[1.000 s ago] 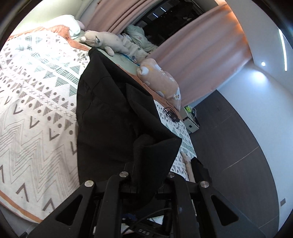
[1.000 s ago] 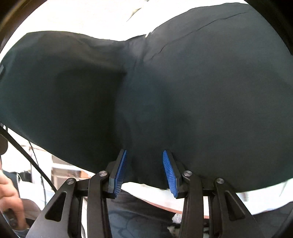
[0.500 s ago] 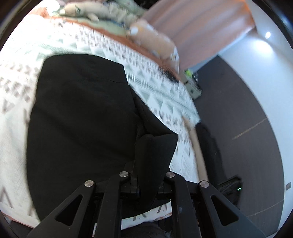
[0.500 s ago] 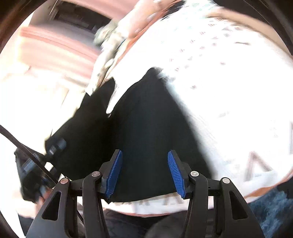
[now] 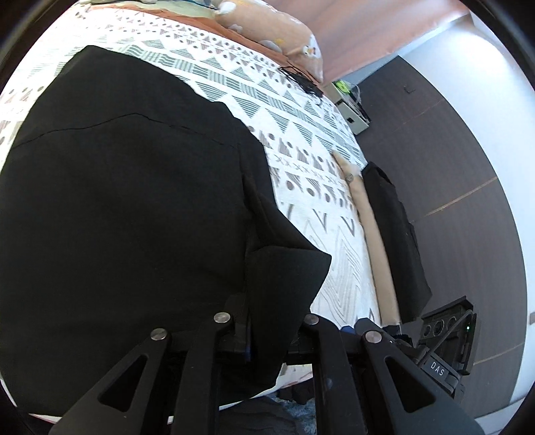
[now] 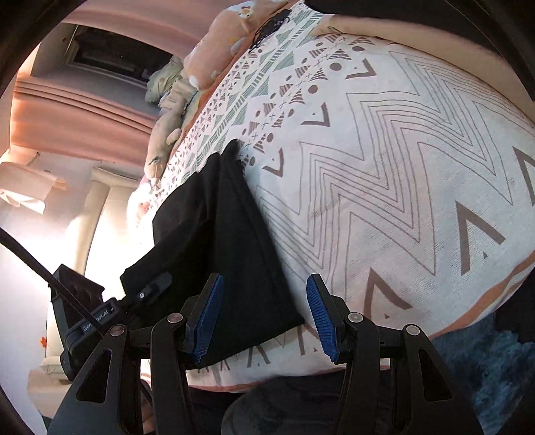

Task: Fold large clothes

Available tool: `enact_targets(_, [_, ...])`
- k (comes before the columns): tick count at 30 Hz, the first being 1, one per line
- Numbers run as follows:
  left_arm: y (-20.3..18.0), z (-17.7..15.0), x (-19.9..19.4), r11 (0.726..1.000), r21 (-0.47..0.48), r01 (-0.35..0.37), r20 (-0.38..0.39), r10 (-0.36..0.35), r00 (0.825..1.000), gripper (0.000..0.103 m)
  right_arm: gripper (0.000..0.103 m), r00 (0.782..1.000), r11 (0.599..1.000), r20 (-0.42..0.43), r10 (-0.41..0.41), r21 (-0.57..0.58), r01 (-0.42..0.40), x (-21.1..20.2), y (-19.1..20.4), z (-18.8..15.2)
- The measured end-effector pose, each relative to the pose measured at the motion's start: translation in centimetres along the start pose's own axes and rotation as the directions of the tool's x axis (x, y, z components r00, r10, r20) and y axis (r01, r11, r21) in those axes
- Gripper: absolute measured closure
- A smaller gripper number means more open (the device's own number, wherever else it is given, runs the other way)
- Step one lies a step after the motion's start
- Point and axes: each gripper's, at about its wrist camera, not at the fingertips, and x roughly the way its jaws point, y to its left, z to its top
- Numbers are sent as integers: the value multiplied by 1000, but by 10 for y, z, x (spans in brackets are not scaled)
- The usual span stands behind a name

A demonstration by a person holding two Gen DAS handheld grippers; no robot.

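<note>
Two grippers in play over a bed with a patterned white bedspread (image 5: 321, 140). Left gripper (image 5: 267, 338): jaws pinched nearly together on a fold of the black garment (image 5: 127, 187), the cloth bunched and rising out of the narrow gap between the fingers, one flap hanging over to the right side. Bulk of the garment lies spread flat on the bedspread ahead of this gripper, covering most of the left and centre of the left wrist view; a seam line runs across its upper part. Right gripper (image 6: 264, 318): jaws standing apart at a moderate width, having just been opening; blue ribbed pads (image 6: 317, 314) face each other across the gap. Corner of the garment's near edge lies in the line of the gap in the right wrist view, but neither pad presses on it. In that view the garment (image 6: 217, 234) runs away from the gripper as a long dark strip on the left part of the bedspread (image 6: 401, 167), with bare patterned cloth to its right. Pink plush toys (image 5: 267, 30) lie along the far edge of the bed. Person's bare forearm (image 5: 371, 234) and dark sleeve show at the bed's right edge in the left wrist view. Pink curtains (image 6: 90, 110) behind the bed.
</note>
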Motion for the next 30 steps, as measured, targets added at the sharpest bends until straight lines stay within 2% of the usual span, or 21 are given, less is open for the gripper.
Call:
enact_targets(8, [3,-10,11,999,7,31,-79,-30,996,91,53,1000,1000,17,-25,3,25,-22,-4,-7])
enact_targets(10, [8,-7,9,997,-27,69,-102,-72,992,80,53,1000,1000,15,-26,-5,27,-26,-2,-10])
enact_targets(11, [10,-5,8,993,-46,105,-110,-110,988,67,53,1000,1000,14,-26,-10,27,-28,0,-11])
enact_targets(12, [12,-4,4,988,-60,141,-113,-147,983,48,53,1000,1000,14,-24,-15,24,-30,3,-12])
enact_targets(13, [12,-3,-2,984,-64,168,-104,-174,979,35,53,1000,1000,14,-18,-22,18,-32,7,-14])
enact_targets(14, [11,-3,-12,984,-53,169,-78,-173,982,14,49,1000,999,13,-13,-31,13,-32,11,-15])
enact_targets(15, [12,-3,-22,987,-43,155,-50,-157,986,8,44,1000,999,13,-6,-40,6,-32,16,-17])
enact_targets(16, [15,-2,-31,988,-42,151,-30,-153,988,8,38,1000,999,15,2,-51,-1,-32,22,-18])
enact_targets(19, [31,1,-57,985,-71,157,2,-157,988,8,38,1000,997,4,16,-75,-15,-26,35,-21])
enact_targets(24, [71,0,-117,995,-88,47,91,-39,995,8,38,998,993,-52,28,-114,-34,-5,55,-35])
enact_targets(27, [102,-3,-150,991,-131,29,135,-11,991,8,38,994,989,-107,24,-143,-39,17,63,-42])
enact_targets(30, [127,-10,-183,987,-159,-32,164,59,985,8,38,992,990,-123,-5,-138,-13,40,61,-41])
